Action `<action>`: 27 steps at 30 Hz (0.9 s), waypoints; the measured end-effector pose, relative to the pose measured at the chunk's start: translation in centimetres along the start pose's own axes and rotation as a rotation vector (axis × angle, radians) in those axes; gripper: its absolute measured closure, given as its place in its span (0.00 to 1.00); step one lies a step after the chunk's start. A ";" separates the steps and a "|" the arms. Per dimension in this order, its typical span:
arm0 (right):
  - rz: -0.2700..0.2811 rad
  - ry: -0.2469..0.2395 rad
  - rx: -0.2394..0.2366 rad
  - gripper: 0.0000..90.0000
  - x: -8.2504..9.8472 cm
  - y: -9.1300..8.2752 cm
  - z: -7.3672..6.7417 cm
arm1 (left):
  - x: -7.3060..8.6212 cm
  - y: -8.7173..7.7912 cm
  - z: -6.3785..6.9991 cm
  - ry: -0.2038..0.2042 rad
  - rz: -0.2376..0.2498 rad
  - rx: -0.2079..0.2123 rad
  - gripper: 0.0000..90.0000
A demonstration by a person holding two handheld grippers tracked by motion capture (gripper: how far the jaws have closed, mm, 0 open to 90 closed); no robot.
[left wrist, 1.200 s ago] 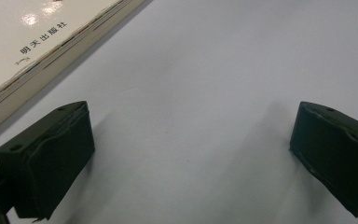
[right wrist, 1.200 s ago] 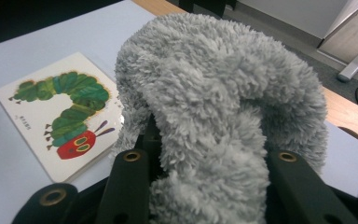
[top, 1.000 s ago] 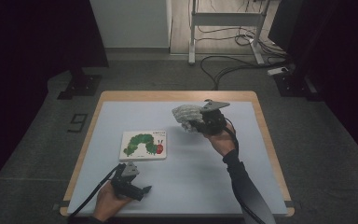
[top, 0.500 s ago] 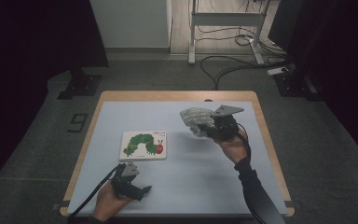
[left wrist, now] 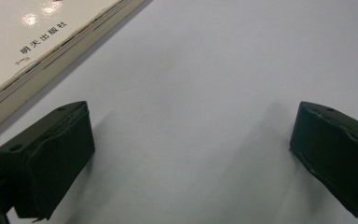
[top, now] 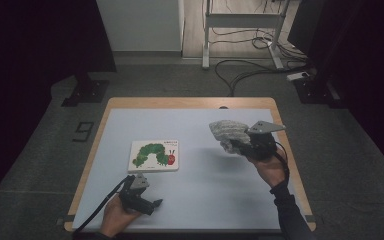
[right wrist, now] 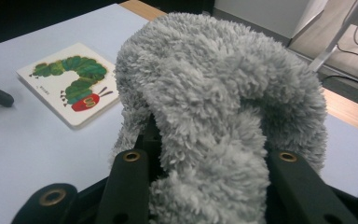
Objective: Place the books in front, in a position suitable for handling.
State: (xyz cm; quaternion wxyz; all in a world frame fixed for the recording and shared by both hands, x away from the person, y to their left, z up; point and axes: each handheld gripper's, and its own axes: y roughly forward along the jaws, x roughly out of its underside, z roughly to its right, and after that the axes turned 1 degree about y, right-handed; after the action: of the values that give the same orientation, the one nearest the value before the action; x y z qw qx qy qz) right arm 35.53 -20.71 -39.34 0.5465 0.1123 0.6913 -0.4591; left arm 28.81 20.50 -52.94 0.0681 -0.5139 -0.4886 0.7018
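Note:
A fluffy grey plush cloth (top: 228, 131) hangs lifted above the right side of the table, and my right gripper (top: 240, 145) is shut on it. In the right gripper view the grey plush cloth (right wrist: 214, 121) bulges up between the two black jaws and hides their tips. A picture book (top: 154, 155) with a green caterpillar on its cover lies flat near the table's middle left; the same book (right wrist: 72, 81) lies farther off on the left. My left gripper (top: 152, 204) rests near the front edge, open, with bare table between its fingers (left wrist: 51, 158). The book's edge (left wrist: 32, 56) lies just beyond them.
The pale blue table top (top: 195, 200) has a wooden rim (top: 190, 102). Beyond it the dark floor carries cables (top: 250, 70), a metal frame stand (top: 240, 25) and black stand feet (top: 85, 92).
My right gripper has carried the grey plush cloth to the right and slightly up. The left gripper and the book have stayed where they were.

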 end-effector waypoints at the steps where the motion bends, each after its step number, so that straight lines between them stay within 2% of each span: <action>1: 0.001 0.005 0.003 0.70 0.2 -0.3 0.0 | 0.0 0.0 0.0 0.000 0.000 0.000 0.00; 15: 0.006 0.006 0.057 0.70 3.0 -4.6 0.4 | 0.0 0.0 0.0 0.000 0.000 0.000 0.00; 27: 0.002 -0.019 0.122 0.70 5.8 -7.9 -0.5 | 0.0 0.0 0.0 -0.001 0.001 0.000 0.00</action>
State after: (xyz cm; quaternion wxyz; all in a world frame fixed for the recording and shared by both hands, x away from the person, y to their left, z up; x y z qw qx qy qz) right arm 27.81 -26.69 -40.29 0.5457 0.1417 0.6565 -0.5011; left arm 28.81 20.50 -52.94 0.0676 -0.5138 -0.4886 0.7020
